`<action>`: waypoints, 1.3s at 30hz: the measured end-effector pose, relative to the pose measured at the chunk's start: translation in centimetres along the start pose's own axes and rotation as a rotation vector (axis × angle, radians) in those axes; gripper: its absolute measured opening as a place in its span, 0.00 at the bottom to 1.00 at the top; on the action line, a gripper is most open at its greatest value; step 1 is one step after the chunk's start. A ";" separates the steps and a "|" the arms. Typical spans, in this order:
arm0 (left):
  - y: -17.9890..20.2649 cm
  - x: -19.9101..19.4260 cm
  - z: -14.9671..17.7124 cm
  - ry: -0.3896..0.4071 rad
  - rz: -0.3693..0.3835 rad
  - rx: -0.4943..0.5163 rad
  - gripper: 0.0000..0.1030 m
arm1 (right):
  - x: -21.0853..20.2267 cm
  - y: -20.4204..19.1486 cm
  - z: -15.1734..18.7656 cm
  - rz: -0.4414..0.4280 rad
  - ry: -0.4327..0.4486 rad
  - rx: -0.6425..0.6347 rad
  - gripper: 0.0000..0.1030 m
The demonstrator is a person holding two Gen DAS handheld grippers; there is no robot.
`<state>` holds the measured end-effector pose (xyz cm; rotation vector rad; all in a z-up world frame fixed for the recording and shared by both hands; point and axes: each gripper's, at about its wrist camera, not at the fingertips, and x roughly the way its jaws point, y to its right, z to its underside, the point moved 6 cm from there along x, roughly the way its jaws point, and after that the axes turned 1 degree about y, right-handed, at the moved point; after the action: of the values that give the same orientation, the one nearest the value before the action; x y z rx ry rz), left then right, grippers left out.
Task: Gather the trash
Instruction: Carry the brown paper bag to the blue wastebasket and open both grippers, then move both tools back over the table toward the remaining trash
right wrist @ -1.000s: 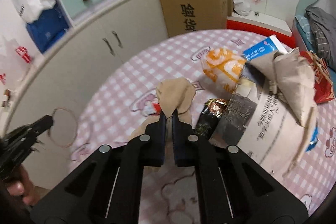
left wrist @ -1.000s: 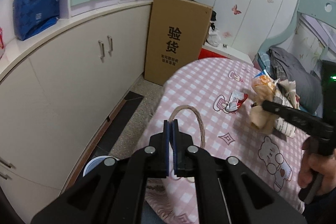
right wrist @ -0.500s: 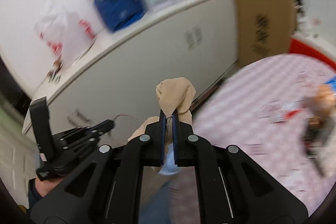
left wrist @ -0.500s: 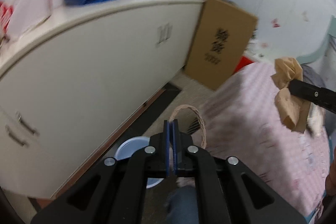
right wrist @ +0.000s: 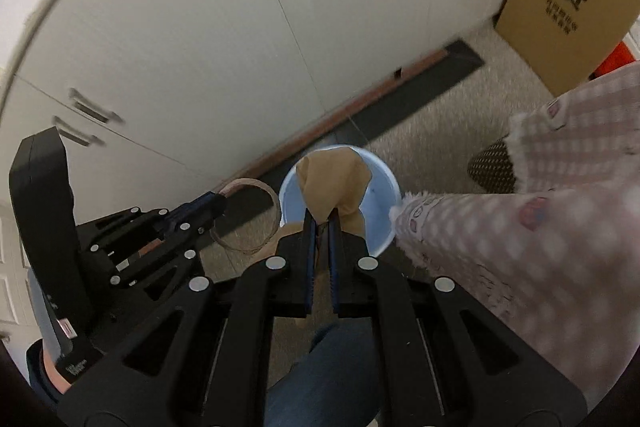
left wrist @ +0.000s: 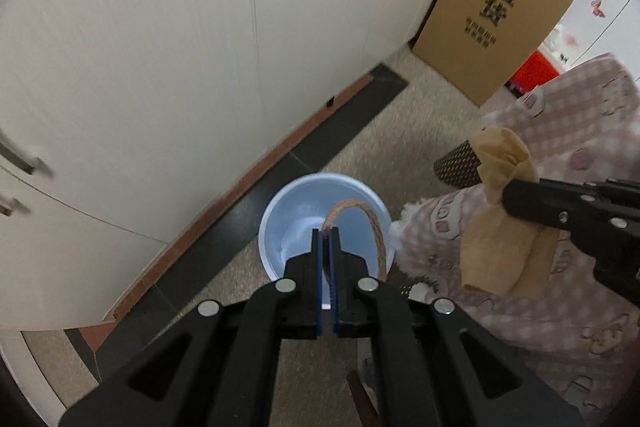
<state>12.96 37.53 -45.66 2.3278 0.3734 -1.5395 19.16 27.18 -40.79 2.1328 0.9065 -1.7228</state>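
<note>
A light blue bin (left wrist: 296,223) stands on the floor by the white cabinets; it also shows in the right wrist view (right wrist: 380,195). My left gripper (left wrist: 326,239) is shut on a loop of brown twine (left wrist: 372,223) and holds it above the bin. The twine loop (right wrist: 248,223) and the left gripper (right wrist: 212,205) show left of the bin in the right wrist view. My right gripper (right wrist: 320,227) is shut on a crumpled brown paper bag (right wrist: 332,183) over the bin. The bag (left wrist: 500,215) hangs at right in the left wrist view.
White cabinets (left wrist: 200,47) run along the left. A tall cardboard box (left wrist: 492,7) leans against them at the back. The pink checked tablecloth (left wrist: 560,267) hangs at right, close to the bin. A dark patterned object (right wrist: 492,167) lies on the floor under the table edge.
Both grippers have swung from the tabletop down toward the floor. The twine and the paper bag now hang over the blue bin.
</note>
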 end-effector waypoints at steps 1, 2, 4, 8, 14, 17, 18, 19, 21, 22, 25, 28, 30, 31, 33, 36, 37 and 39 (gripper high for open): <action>-0.2 0.6 0.1 -0.014 0.001 -0.002 0.04 | 0.5 0.1 -0.1 0.003 -0.010 0.010 0.08; -0.6 1.3 0.1 -0.022 -0.006 -0.007 0.04 | 0.9 0.1 -0.2 0.002 -0.015 0.014 0.09; -1.0 2.2 0.1 -0.033 0.003 -0.015 0.21 | 1.3 0.3 -0.3 0.021 -0.017 0.022 0.41; -1.8 2.5 0.1 -0.021 0.020 -0.034 0.61 | 1.5 -0.3 -0.5 0.035 -0.002 0.019 0.73; -2.7 1.3 -0.1 0.002 -0.009 -0.065 0.73 | 0.1 0.5 -0.7 0.050 0.046 0.060 0.94; -2.7 -0.5 -0.2 0.045 -0.045 -0.070 0.78 | -1.5 0.0 -1.1 0.048 0.088 0.047 0.94; -2.6 -1.2 -0.3 0.061 -0.059 -0.075 0.79 | -1.9 0.2 -1.2 0.049 0.101 0.040 0.94; -2.5 -2.0 -0.4 0.077 -0.072 -0.081 0.79 | -2.5 0.1 -1.2 0.054 0.115 0.035 0.94; -2.1 -3.8 -0.4 0.111 -0.093 -0.085 0.79 | -4.5 -0.1 -1.3 0.053 0.160 0.031 0.94; -1.9 -4.4 -0.5 0.122 -0.092 -0.082 0.79 | -5.8 -0.1 -1.4 0.043 0.194 0.034 0.94; -0.8 -7.4 -0.6 0.173 -0.096 -0.074 0.79 | -10.0 0.1 -1.5 0.012 0.307 0.033 0.94; 1.1 -11.0 -1.1 0.240 -0.087 -0.060 0.79 | -14.4 0.8 -0.8 0.011 0.404 0.031 0.94; 2.5 -13.1 -1.3 0.280 -0.080 -0.038 0.79 | -16.8 1.7 -0.1 0.014 0.457 0.036 0.94; 3.1 -13.8 -1.4 0.295 -0.077 -0.030 0.80 | -18.3 2.2 0.4 0.021 0.484 0.037 0.94; 4.9 -15.7 -1.6 0.333 -0.062 -0.006 0.81 | -20.1 3.1 1.2 0.031 0.515 0.036 0.94; 7.8 -18.1 -1.8 0.380 -0.041 0.029 0.82 | -23.2 4.7 2.8 0.063 0.570 0.027 0.94; 8.8 -18.5 -1.9 0.389 -0.035 0.038 0.82 | -24.3 5.4 3.3 0.073 0.593 0.033 0.94; 11.0 -20.1 -2.0 0.420 -0.018 0.069 0.82 | -25.9 6.5 4.4 0.083 0.628 0.050 0.94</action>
<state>11.20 27.52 -25.04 2.7049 0.4456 -1.0746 16.93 11.75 -18.69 2.7575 0.8956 -1.0441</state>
